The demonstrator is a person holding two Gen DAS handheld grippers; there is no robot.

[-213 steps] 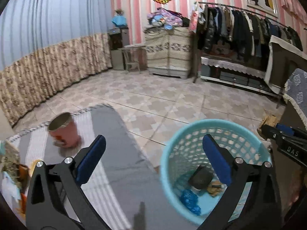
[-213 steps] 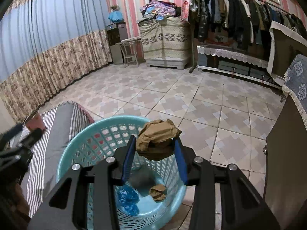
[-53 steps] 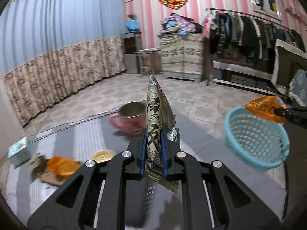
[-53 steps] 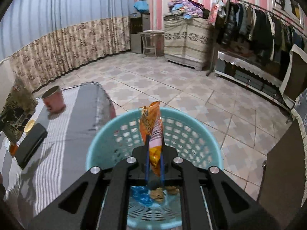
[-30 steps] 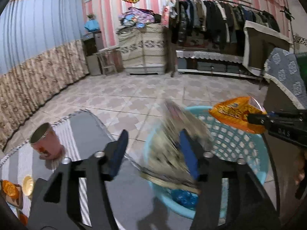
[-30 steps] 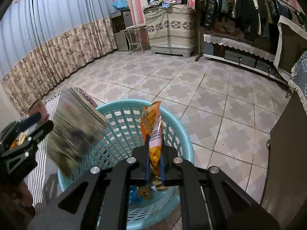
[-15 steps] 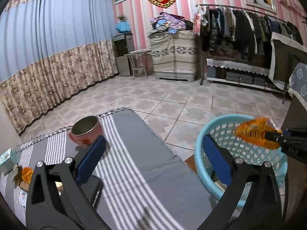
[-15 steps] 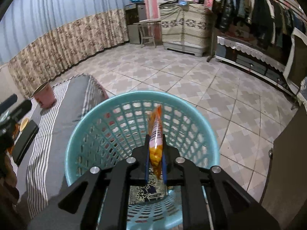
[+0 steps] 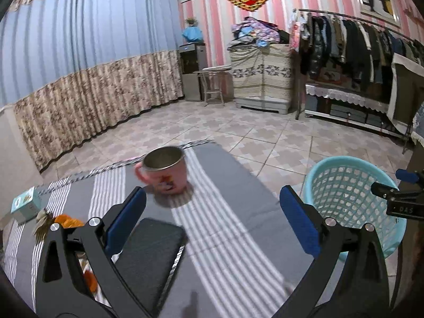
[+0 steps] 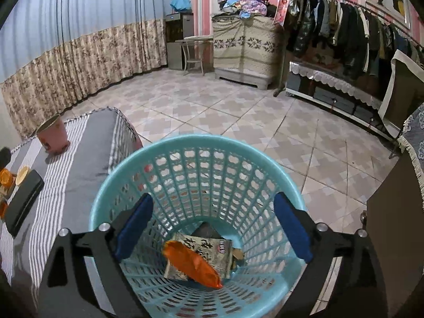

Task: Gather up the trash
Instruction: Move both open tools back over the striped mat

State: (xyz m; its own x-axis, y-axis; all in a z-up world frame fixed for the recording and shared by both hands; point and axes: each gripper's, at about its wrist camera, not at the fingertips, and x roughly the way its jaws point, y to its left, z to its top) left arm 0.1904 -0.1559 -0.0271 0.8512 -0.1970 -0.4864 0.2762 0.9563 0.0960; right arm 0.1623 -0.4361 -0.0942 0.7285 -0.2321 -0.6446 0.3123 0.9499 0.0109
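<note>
My right tool [image 10: 212, 228] hangs directly over the teal basket [image 10: 127, 164], its blue pads spread wide with nothing between them. Below it, at the bottom of the basket, an orange snack wrapper [image 10: 192, 263] lies on top of a dark printed packet [image 10: 209, 246], so I judge this drop finished.

My left tool [image 9: 212, 220] is also wide apart and holds nothing. It points over the striped grey desk [image 9: 225, 225], with the basket [image 9: 352, 188] off to its right, beside the desk's edge on the tiled floor. The trash I can see waiting is at the desk's left end: orange wrappers [image 9: 67, 221] with some brownish scraps just beside them, near a small teal box [image 9: 25, 208]. More orange shows under my left finger, but it is too hidden to name.

A pink mug [image 9: 164, 171] stands ahead and a flat black case [image 9: 148, 254] lies between me and it; I take neither for trash.

So I am between items. The next move, as I read it, is to swing left, come down over the orange wrappers, close on a thin edge without dragging the cloth, and stay clear of the black case on the way
</note>
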